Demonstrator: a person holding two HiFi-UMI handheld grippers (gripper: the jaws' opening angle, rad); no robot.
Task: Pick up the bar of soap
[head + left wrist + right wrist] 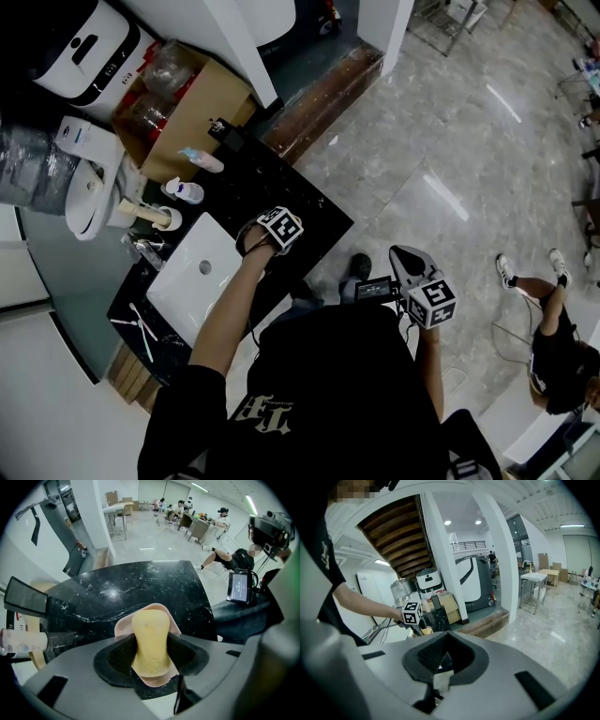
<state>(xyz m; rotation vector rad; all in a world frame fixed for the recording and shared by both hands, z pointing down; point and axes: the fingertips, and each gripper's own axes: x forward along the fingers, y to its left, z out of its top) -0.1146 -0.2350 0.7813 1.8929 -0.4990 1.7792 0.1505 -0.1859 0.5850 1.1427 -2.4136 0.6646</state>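
Yellow bar of soap (150, 641) between parted jaws

On its pink dish (123, 626) on the black marble counter (140, 585), the soap stands between the left gripper's (249, 241) jaws, which are spread wide and not squeezing it; the right gripper (440, 660), well away from the counter, has its jaws closed on nothing.

Bar of soap (150, 641): yellow, smooth, rounded ends
Pose: lying flat
Location: on pink soap dish (121, 626), on black marble counter (140, 583)
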